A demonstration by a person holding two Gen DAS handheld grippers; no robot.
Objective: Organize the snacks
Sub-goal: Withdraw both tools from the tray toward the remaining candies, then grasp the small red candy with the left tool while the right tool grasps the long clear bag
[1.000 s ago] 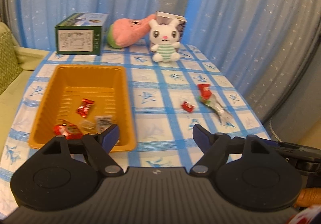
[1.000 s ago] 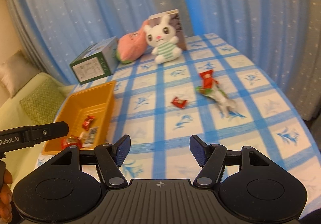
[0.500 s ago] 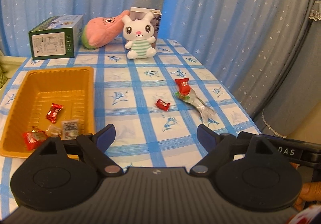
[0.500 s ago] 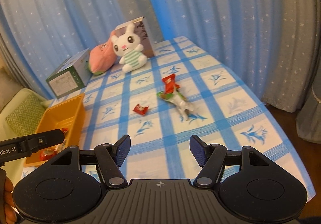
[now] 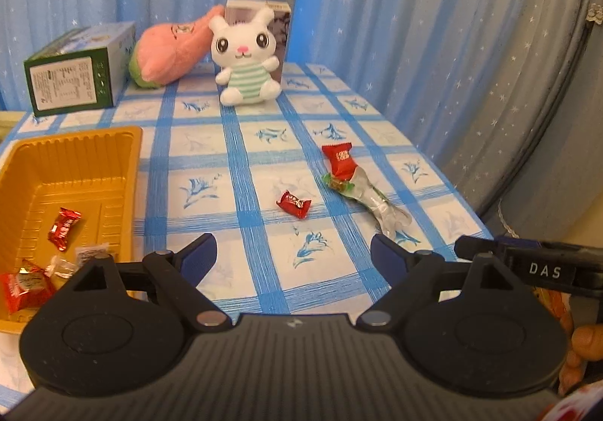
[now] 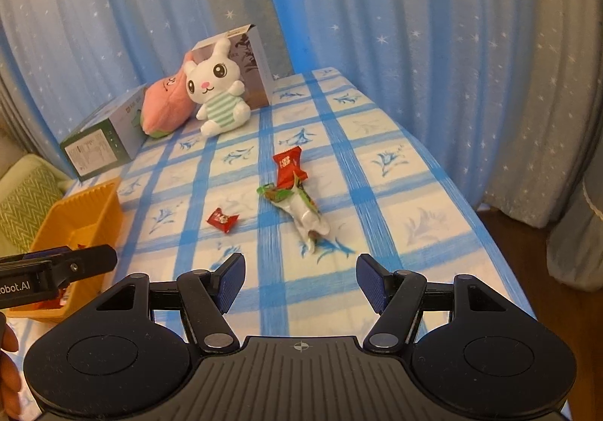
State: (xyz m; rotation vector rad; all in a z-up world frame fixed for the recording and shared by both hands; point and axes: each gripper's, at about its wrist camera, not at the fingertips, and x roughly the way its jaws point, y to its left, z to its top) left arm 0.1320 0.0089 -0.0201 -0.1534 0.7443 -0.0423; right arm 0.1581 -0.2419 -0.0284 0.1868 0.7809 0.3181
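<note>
Three wrapped snacks are lying loose on the checked tablecloth [image 6: 377, 164], right of the orange tray [image 5: 75, 157], so I am lining up the small red candy [image 5: 294, 204] squarely between the left gripper [image 5: 292, 259] jaws (both grippers gaping, empty; right gripper [image 6: 301, 279] facing the clear packet [image 6: 301, 212]).

red candy [image 5: 294, 204] (wrapped), flat on tablecloth [image 5: 196, 157]

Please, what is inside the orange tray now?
In the left wrist view, the orange tray holds a small red candy, a bigger red packet and two pale wrapped sweets. The left gripper covers its near corner, so more could be there.
</note>
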